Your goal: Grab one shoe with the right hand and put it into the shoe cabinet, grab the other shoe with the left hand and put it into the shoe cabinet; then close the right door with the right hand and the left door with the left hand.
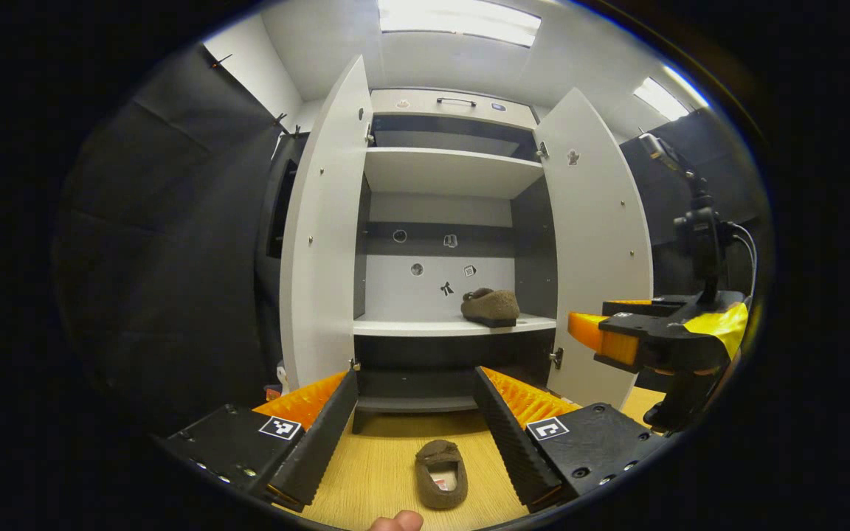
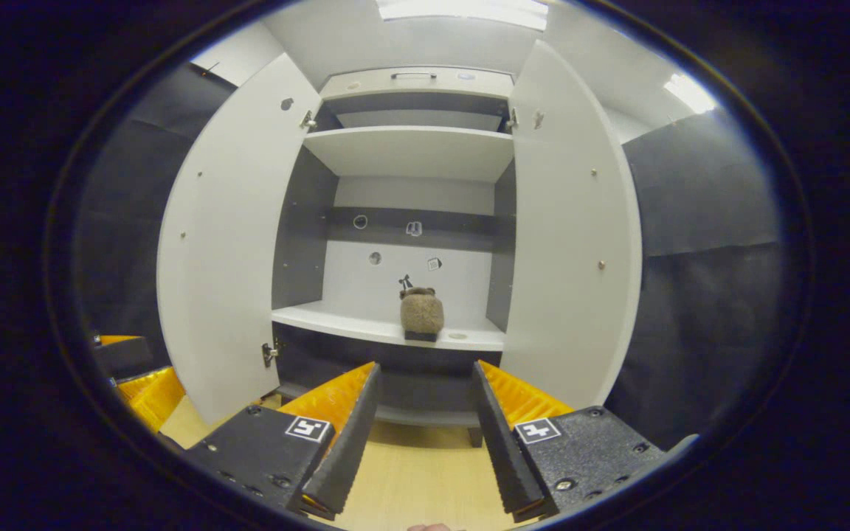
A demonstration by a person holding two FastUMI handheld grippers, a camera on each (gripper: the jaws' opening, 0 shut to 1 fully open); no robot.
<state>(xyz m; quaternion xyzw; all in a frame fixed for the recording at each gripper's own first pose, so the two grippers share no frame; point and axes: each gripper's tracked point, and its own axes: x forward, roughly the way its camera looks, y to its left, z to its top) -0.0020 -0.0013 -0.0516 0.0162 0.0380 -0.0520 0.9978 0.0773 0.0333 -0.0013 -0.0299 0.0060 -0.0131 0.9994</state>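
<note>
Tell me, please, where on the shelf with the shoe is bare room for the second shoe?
On the lower shelf, the first shoe sits toward the right door. The shelf is bare from that shoe across to the left door. The upper shelf looks bare too. The second shoe lies on the floor between the open left gripper fingers.

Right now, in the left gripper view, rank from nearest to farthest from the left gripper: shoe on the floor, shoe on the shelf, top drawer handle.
From the left gripper:
1. Shoe on the floor, between its fingers.
2. Shoe on the shelf, right side.
3. Top drawer handle, cabinet top.
</note>
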